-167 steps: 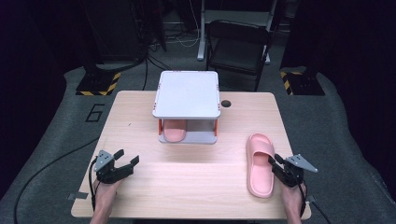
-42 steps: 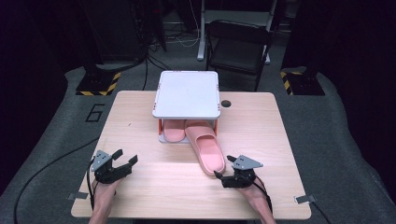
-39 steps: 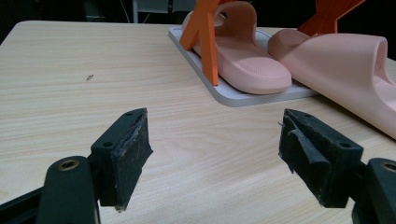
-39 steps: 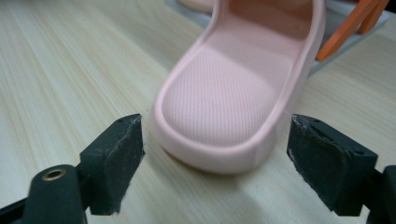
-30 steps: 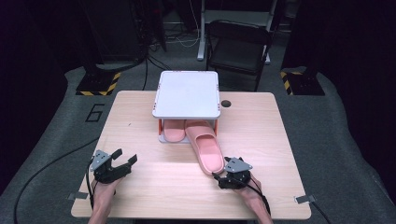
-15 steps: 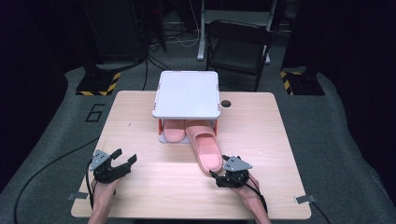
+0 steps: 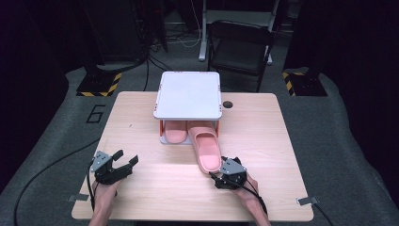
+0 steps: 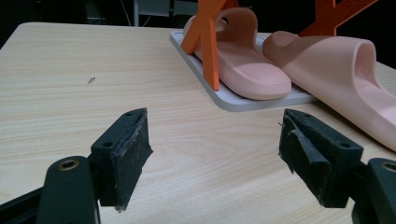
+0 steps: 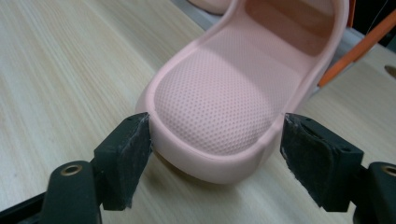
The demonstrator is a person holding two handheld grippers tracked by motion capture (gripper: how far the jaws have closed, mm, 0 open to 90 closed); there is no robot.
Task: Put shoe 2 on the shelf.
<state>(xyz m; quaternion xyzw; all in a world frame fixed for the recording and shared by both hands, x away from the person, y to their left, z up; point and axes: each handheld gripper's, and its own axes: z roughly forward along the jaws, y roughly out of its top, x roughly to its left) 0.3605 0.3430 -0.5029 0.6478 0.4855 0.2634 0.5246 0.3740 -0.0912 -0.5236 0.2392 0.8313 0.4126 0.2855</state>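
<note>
1. Between the jaws of the right claw (image 9: 215,154) sits the heel of a pink slipper (image 9: 238,93); the jaws stand apart at either side of it, the left pad touching or nearly touching, the right one just clear, so no firm clamp can be told
2. Ahead of that claw (image 7: 226,173) the slipper (image 7: 207,148) runs forward on the bench (image 7: 263,141), its toe end under a white-topped rack (image 7: 188,94)
3. Beside it, farther left under the rack, a second pink slipper (image 7: 175,134) lies on the rack's grey base tray (image 8: 243,100), next to an orange leg (image 8: 205,42)
4. Well to the left of the right claw, the left claw (image 7: 123,165) hovers over bare bench with its jaws wide apart, gripping nothing
5. Ahead and to the right of the left claw (image 8: 212,144), both slippers lie near, the second slipper (image 8: 243,60) on the tray and the first (image 8: 341,74) just beside it
</note>
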